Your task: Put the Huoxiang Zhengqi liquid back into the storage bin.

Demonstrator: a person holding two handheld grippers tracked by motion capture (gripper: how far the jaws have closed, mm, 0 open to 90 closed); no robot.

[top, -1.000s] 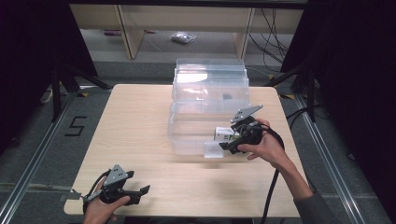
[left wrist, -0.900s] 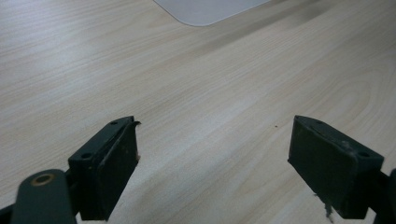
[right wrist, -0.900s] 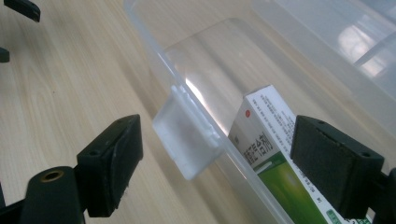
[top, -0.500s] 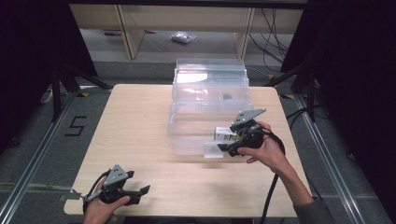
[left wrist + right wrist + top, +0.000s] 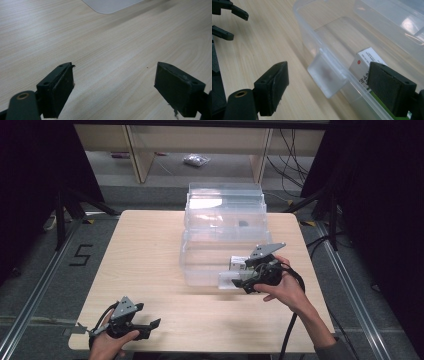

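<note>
The right gripper (image 5: 239, 281), jaws spread, straddles the bin's (image 5: 200, 262) latch tab (image 5: 327, 75), whose long axis follows the rim; left gripper (image 5: 150, 327) rests spread, well apart.

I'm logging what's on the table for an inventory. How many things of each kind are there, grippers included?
Clear plastic box with open lid: 1
Small white carton inside it: 1
Grippers, left and right: 2
Total: 4

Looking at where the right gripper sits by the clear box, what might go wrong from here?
The right gripper, jaws open, straddles the clear box's latch tab; closing may catch the small carton just inside the wall. The light box might slide across the table, since the left gripper rests apart, bracing nothing.
</note>
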